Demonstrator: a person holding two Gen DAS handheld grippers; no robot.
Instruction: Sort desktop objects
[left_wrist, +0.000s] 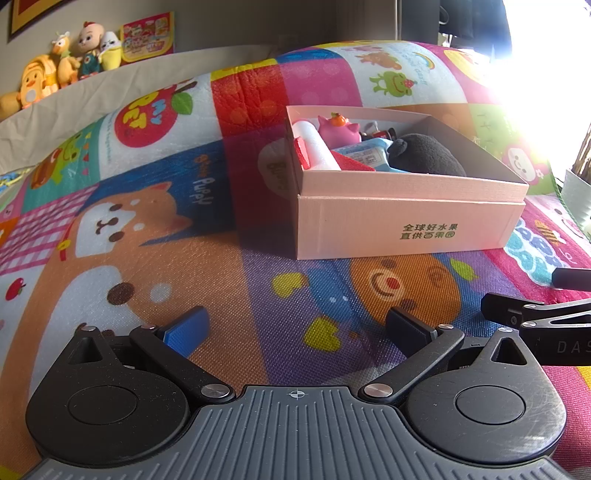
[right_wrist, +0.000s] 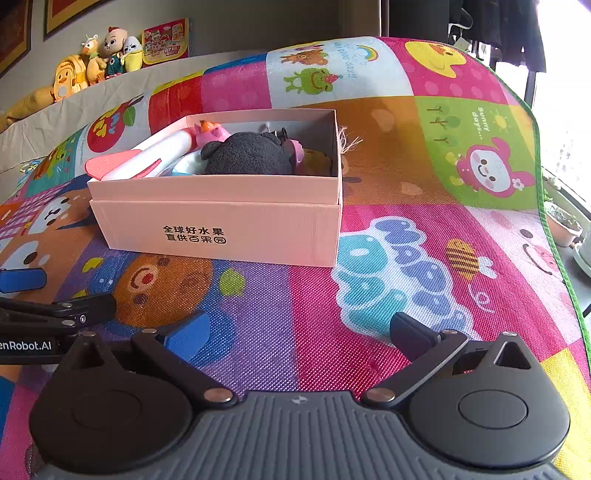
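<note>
At centre frame the pink box (right_wrist: 221, 218) sits crammed, rocket toy (right_wrist: 147, 157) overhanging its rim, so a knock from the left gripper (left_wrist: 297, 328) or right gripper (right_wrist: 299, 332), both spread wide and empty, could tip it out

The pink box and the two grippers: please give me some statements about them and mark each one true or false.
1. The pink box stands open with no lid on top. True.
2. The black plush toy lies on the mat outside the box. False: it lies inside the box.
3. The left gripper holds a toy. False: its jaws are open and hold nothing.
4. The right gripper is open and holds nothing. True.
5. A pink pig figure sits in the box. True.
6. The box rests on a bare wooden table. False: it rests on a colourful cartoon mat.
</note>
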